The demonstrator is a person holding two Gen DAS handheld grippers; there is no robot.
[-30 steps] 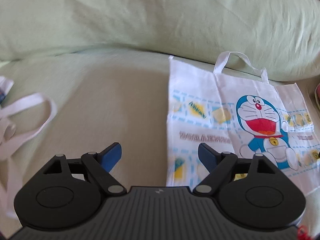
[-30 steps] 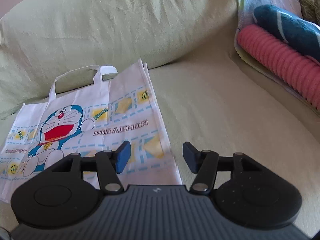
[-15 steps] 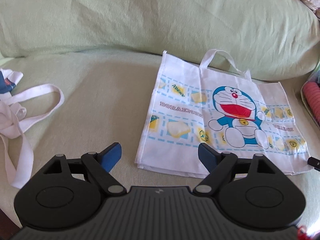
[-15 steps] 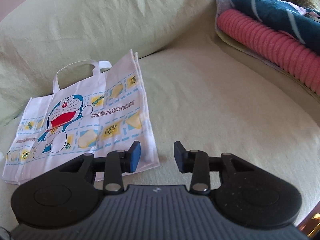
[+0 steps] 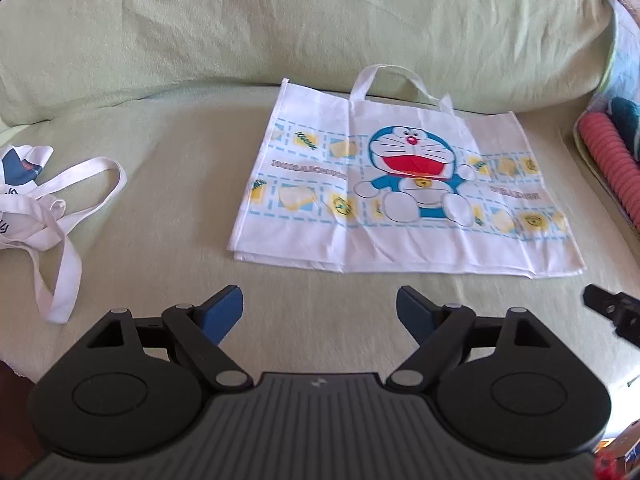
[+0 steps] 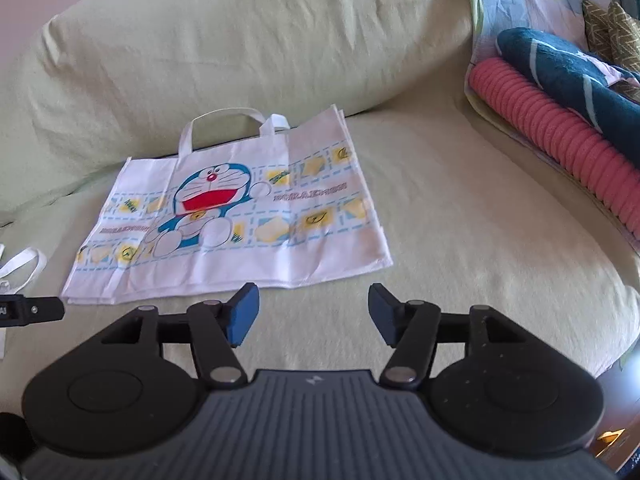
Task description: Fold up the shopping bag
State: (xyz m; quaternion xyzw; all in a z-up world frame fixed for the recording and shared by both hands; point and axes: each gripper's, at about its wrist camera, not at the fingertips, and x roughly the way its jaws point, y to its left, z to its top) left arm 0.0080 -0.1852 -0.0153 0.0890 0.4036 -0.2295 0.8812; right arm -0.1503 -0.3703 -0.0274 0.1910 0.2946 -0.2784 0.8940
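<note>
While the shopping bag (image 5: 404, 184) lay flat mid-sofa (image 5: 160, 248), left gripper (image 5: 319, 312) gaped empty, right gripper (image 6: 313, 312) was opening, empty; slippery layers could shift, skewing any fold.

"DORAEMON" on shopping bag (image 6: 224, 216)

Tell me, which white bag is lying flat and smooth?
The cartoon cat bag in the middle of the green sofa. The other white bag, off to its left, is crumpled with its straps tangled.
</note>
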